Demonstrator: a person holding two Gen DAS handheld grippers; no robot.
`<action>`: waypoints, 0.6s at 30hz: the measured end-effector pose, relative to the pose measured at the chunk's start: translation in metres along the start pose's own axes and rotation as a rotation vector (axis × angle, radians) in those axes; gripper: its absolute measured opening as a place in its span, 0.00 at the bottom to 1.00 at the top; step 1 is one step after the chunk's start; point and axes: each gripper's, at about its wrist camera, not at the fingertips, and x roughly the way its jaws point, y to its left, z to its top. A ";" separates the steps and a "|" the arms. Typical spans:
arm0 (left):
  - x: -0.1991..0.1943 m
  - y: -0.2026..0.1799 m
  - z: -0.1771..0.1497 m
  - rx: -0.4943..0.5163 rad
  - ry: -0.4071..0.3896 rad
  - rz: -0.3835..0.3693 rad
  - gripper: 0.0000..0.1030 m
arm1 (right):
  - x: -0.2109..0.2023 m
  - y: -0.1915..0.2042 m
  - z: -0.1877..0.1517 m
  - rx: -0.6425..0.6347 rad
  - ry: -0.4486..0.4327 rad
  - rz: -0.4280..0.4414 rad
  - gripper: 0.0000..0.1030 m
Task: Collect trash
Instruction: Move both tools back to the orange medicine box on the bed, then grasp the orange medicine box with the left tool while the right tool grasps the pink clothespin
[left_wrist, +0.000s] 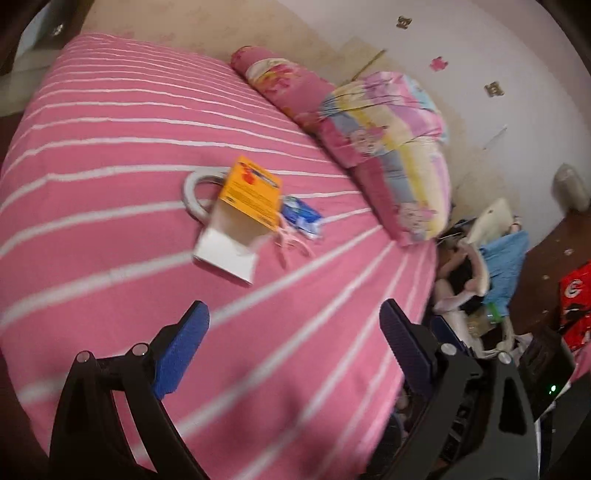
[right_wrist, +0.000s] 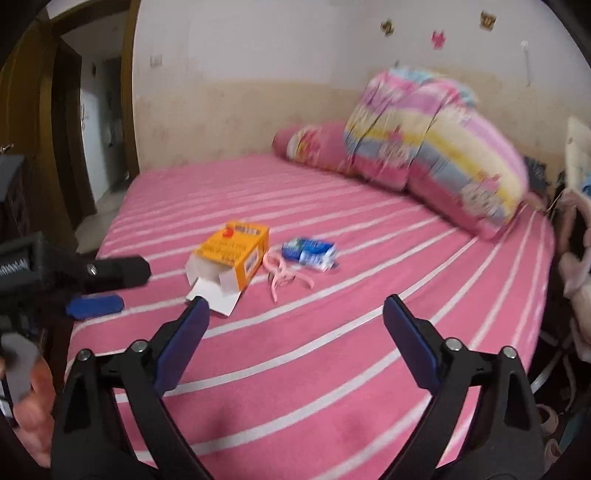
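Nothing looks collected yet: all the trash lies in one cluster mid-bed (right_wrist: 332, 354). From left to right there is a white tape ring (left_wrist: 194, 192) (hidden in the right view), an opened orange carton (right_wrist: 231, 254), pink scraps (right_wrist: 284, 275) and a blue wrapper (right_wrist: 308, 254). The left gripper (left_wrist: 293, 343) hovers short of them, jaws wide and empty. The right gripper (right_wrist: 293, 332) is likewise spread, holding nothing, tilted down at the carton.
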 end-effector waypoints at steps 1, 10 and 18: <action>0.006 0.003 0.005 0.020 0.000 0.027 0.88 | 0.012 -0.001 0.001 0.004 0.018 0.008 0.87; 0.059 0.029 0.049 0.129 0.042 0.176 0.88 | 0.085 0.002 0.011 0.003 0.111 0.043 0.71; 0.089 0.042 0.065 0.176 0.088 0.223 0.79 | 0.116 0.014 0.014 -0.018 0.160 0.054 0.67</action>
